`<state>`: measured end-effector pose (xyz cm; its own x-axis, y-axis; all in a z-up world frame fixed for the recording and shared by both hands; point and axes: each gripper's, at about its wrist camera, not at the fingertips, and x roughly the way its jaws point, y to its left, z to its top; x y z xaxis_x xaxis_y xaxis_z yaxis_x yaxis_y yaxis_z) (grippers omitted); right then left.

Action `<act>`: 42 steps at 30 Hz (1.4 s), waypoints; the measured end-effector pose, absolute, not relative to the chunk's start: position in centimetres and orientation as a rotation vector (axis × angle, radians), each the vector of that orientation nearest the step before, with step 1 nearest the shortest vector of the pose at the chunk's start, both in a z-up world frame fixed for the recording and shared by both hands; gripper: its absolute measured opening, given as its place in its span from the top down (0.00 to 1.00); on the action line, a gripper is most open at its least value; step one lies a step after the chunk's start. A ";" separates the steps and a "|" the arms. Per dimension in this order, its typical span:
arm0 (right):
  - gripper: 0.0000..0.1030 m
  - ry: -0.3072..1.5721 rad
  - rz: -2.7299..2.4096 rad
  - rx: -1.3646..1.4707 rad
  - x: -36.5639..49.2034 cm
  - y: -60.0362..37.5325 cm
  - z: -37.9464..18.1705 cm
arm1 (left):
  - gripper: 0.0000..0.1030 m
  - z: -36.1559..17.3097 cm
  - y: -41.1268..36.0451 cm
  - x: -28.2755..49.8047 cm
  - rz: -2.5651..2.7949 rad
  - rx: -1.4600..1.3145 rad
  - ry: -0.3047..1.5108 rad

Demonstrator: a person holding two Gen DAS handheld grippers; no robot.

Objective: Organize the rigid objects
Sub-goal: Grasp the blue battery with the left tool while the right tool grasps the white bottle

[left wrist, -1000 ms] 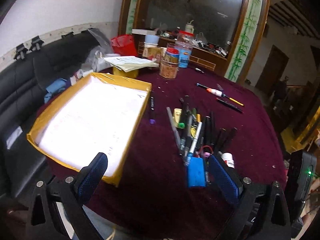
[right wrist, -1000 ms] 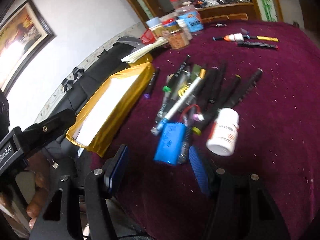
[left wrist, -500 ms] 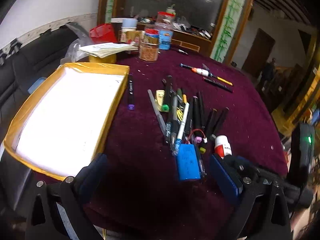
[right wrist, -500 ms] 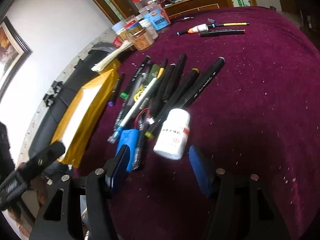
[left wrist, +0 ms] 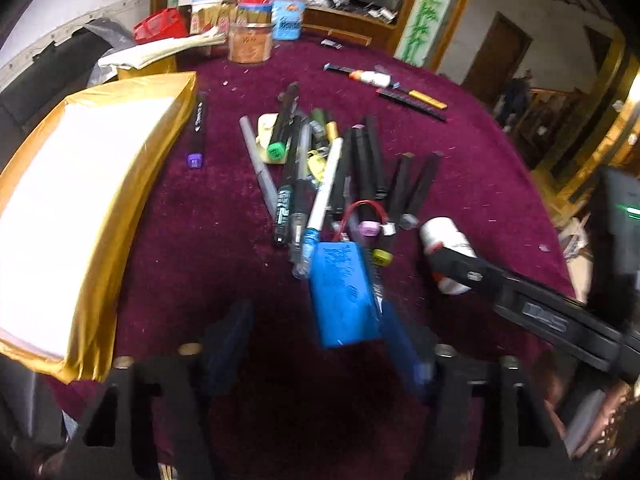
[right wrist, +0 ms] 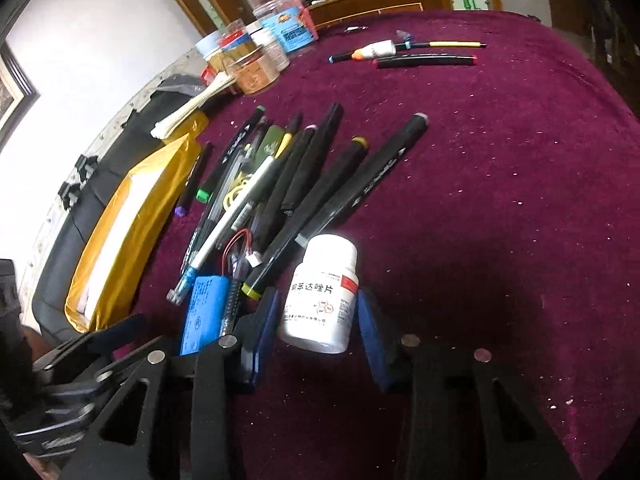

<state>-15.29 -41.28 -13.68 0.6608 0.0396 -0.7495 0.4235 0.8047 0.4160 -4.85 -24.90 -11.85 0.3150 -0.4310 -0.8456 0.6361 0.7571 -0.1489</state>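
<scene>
Left wrist view. The left claw (left wrist: 320, 344) stands wide, its blue-padded fingers (left wrist: 404, 344) low over the maroon tabletop (left wrist: 480, 152), gripping nothing. The blue battery pack (left wrist: 342, 292) lies flat between them, close beside the right-hand pad; blur hides whether pad and pack touch. Its red wire (left wrist: 366, 208) loops up into the heap of pens and markers (left wrist: 332, 168), which fans away from the camera. A lone purple-capped marker (left wrist: 197, 132) lies just beside the gold-edged tray (left wrist: 100, 280), whose white inside takes up the left of the frame. The white pill bottle (left wrist: 446, 240) lies on its side at the right of the heap, with one black finger of the right claw (left wrist: 460, 268) across its near end. Jars (left wrist: 250, 36) stand at the far edge, and three slender tools (left wrist: 384, 82) lie well apart from the heap.

Right wrist view. The right claw (right wrist: 318, 320) is open around the white pill bottle (right wrist: 322, 292), a pad on either side of its body; contact cannot be told. The bottle lies with its cap toward the heap of pens and markers (right wrist: 288, 176). The blue battery pack (right wrist: 208, 308) lies just beside the left-hand finger, and the gold-edged tray (right wrist: 132, 232) beyond it
</scene>
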 end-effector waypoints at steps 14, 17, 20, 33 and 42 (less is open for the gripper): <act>0.63 0.827 -0.189 0.655 -15.1 -41.3 -13.8 | 0.51 -13.5 -29.0 -4.7 -0.694 0.379 1.060; 0.63 0.843 -0.200 0.646 -14.8 -41.2 -13.9 | 0.55 -13.7 -29.3 -5.2 -0.684 0.431 1.035; 0.63 0.846 -0.205 0.637 -14.9 -41.0 -13.8 | 0.55 -13.3 -27.8 -5.1 -0.718 0.372 1.055; 0.64 0.862 -0.252 0.567 -14.0 -40.2 -13.8 | 0.52 -13.2 -28.5 -4.9 -0.738 0.401 1.004; 0.66 0.877 -0.208 0.650 -14.3 -41.4 -14.0 | 0.67 -11.8 -26.4 -3.6 -0.810 0.221 1.057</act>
<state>-14.29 -41.39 -13.95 0.6343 0.0892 -0.7679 0.4243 0.7902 0.4423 -3.60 -26.42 -11.81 0.2399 -0.4851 -0.8409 0.6855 0.6980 -0.2071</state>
